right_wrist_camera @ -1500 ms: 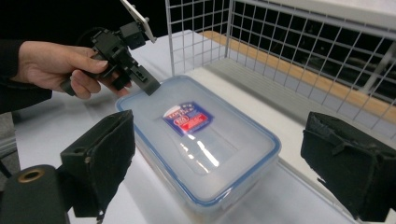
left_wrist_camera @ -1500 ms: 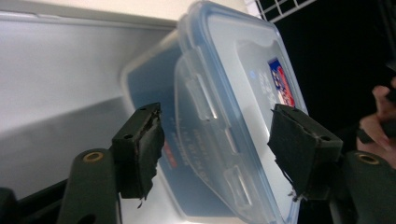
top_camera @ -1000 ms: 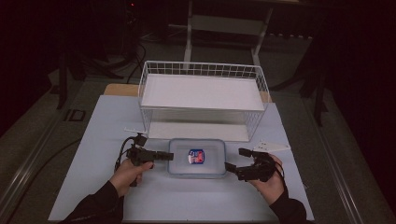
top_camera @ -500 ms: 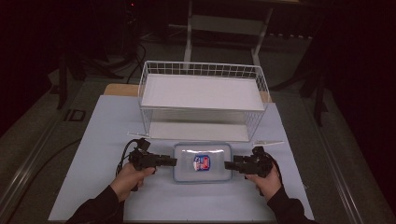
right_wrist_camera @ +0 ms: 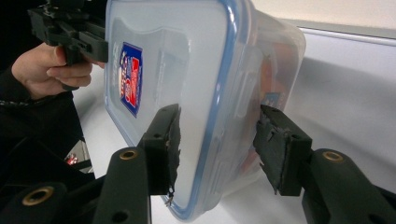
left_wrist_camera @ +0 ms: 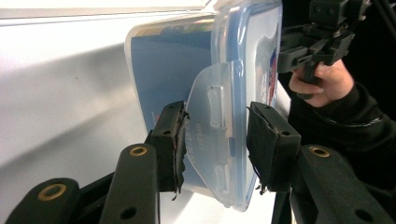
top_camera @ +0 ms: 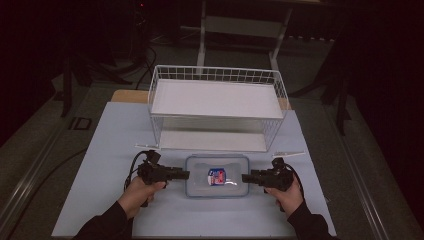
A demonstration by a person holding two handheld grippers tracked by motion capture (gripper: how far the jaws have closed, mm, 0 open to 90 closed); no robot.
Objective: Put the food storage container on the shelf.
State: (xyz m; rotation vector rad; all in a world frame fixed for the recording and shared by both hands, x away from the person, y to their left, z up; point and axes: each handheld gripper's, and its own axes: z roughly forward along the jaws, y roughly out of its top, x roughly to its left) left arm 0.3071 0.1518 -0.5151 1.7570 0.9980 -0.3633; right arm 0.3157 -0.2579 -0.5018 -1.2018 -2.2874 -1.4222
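- Left gripper view: the left gripper [left_wrist_camera: 215,140] is clamped on the side latch flap [left_wrist_camera: 212,135] of the lidded plastic container [left_wrist_camera: 187,70].
- The right gripper [right_wrist_camera: 217,144] straddles the opposite end; its jaws have just been closing, pads not yet pressing.
- The container lies on the pale mat [top_camera: 100,150], near the wire basket [top_camera: 217,107].

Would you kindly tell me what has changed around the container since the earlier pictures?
The right gripper moved in to the container's right end, its jaws just closing around that end. The left gripper tightened on the left end's latch flap. The container shifted slightly toward the person. The wire basket stayed put.
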